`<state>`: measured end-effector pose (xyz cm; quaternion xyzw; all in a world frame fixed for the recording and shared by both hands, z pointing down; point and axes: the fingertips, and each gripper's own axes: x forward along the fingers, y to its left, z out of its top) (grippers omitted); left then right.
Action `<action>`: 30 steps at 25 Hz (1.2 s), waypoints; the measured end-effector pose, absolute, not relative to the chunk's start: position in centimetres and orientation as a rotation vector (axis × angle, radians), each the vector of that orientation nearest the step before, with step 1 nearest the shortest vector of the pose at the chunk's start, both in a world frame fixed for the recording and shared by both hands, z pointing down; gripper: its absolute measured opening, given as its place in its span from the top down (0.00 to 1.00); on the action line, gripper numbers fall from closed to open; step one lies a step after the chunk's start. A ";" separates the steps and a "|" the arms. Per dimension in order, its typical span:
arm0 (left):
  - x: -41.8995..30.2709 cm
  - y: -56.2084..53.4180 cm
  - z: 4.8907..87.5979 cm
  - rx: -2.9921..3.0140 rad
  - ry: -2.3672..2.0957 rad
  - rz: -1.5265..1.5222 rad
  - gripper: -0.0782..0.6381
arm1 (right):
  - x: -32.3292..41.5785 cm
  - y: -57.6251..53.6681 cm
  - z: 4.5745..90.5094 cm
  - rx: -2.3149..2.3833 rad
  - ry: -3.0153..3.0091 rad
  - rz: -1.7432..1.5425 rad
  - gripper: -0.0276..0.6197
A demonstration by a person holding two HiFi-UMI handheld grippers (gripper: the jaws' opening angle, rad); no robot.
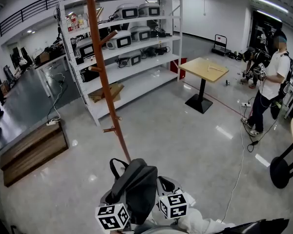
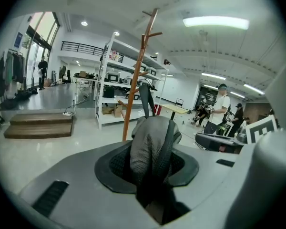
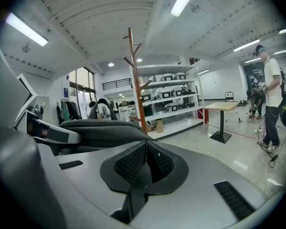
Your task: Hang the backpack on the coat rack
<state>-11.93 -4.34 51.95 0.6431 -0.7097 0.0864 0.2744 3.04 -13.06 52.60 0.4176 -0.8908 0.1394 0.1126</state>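
- While both grippers carry it, the dark grey backpack [image 1: 136, 186] sits low in the head view, close to the foot of the coat rack [image 1: 105, 77].
- The left gripper [image 2: 150, 163] has its jaws clamped on the backpack's padded mesh strap [image 2: 150, 140].
- The right gripper [image 3: 144, 163] has its jaws pressed together on a thin dark strap [image 3: 132, 199] of the backpack.
- Behind the rack stand white shelves [image 1: 146, 65] loaded with boxy devices.
- Further right are a small wooden table [image 1: 203, 69] and a person [image 1: 271, 82] in a white shirt.
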 end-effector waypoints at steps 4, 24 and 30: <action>-13.2 -6.6 52.2 1.748 -1.881 0.243 0.73 | 1.3 -15.2 52.5 1.243 -2.616 0.412 0.94; -17.7 -16.1 53.9 1.861 -1.727 0.301 0.73 | -4.8 -24.2 52.0 1.375 -2.588 0.367 0.94; -17.5 -17.9 54.5 1.896 -1.677 0.324 0.73 | -4.5 -26.2 52.0 1.421 -2.566 0.347 0.94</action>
